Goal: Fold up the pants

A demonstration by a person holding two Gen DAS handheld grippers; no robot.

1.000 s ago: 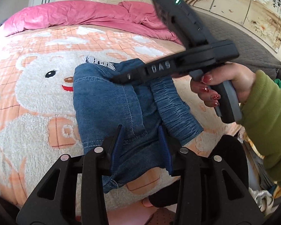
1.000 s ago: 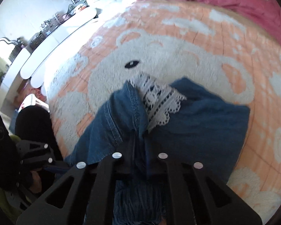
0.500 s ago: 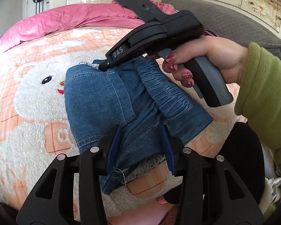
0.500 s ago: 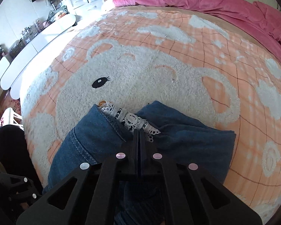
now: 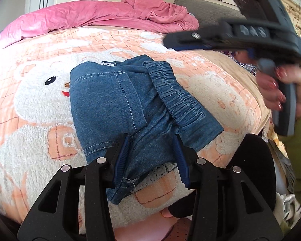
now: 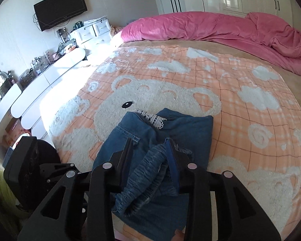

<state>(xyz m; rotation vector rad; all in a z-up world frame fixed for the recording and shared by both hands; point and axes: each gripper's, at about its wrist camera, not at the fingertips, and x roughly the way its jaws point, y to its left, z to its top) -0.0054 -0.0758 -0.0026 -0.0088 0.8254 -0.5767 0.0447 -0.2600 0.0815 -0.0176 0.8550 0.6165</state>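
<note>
The pants (image 5: 130, 104) lie on the bed's bear-print blanket (image 5: 30, 120), near its front edge, gathered into a compact blue denim bundle. The elastic waistband (image 5: 176, 98) runs diagonally across the top layer, and a strip of white lace trim (image 6: 152, 118) shows at the far edge.

The left tongs (image 5: 150, 156) stand part open over the near edge of the bundle. Denim lies between the two pads, but the pads do not press on it: the grip is released.

The right tongs (image 6: 150, 156) have just been opening. In the right wrist view, gathered waistband fabric lies between them with no visible clamping: the grip is released. In the left wrist view these tongs appear clear above the bed, to the right of the bundle.

Progress assessment: the main folds appear complete, since the garment is reduced to a small stacked shape. The layers are uneven: the waistband is skewed, and one corner projects toward the right edge. Remaining work is judged to be minor, consisting of squaring the edges and flattening the top layer.
</note>
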